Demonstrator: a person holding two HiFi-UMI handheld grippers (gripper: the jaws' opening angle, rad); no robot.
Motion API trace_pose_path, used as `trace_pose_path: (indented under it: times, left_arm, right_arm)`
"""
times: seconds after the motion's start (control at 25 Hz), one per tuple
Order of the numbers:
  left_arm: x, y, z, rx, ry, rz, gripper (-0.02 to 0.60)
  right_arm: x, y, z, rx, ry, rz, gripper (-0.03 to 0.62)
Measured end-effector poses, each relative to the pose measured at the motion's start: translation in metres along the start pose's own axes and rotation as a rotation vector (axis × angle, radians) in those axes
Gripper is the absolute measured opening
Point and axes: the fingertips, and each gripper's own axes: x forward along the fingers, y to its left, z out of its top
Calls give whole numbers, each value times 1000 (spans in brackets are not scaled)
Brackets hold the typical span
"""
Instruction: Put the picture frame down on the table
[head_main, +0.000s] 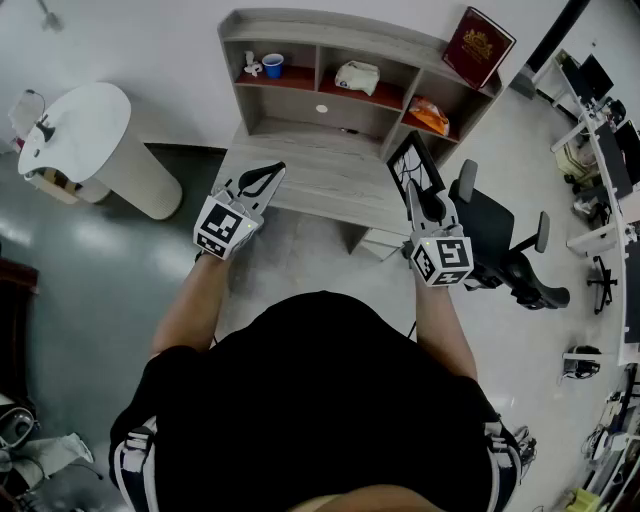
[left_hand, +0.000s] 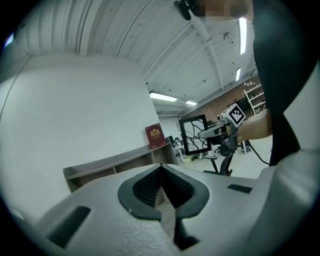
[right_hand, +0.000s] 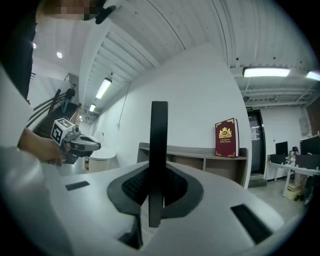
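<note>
A black picture frame (head_main: 412, 165) with a white branching print stands upright in my right gripper (head_main: 416, 196), above the right end of the grey wooden desk (head_main: 320, 180). In the right gripper view the black picture frame (right_hand: 158, 150) shows edge-on, a dark bar pinched between the jaws. My left gripper (head_main: 268, 178) hovers over the desk's left front edge, shut, with nothing between its jaws. The left gripper view shows the picture frame (left_hand: 194, 135) held up at the right, and its own gripper (left_hand: 161, 186) closed and empty.
The desk carries a shelf unit (head_main: 350, 60) with a blue cup (head_main: 272, 65), a white object (head_main: 358, 76) and an orange packet (head_main: 428, 113). A red book (head_main: 478, 46) leans on top. A black office chair (head_main: 500, 245) stands right of the desk, a white round stand (head_main: 95, 145) at left.
</note>
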Motion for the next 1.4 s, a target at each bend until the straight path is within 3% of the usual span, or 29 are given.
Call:
trace_pose_path:
  times: [0.92, 1.4]
  left_arm:
    - [64, -43, -2, -15, 91, 58, 17]
    - [78, -41, -15, -43, 110, 64, 17]
  right_arm:
    - [6, -70, -16, 50, -40, 145, 31]
    - [9, -84, -28, 52, -22, 149, 31]
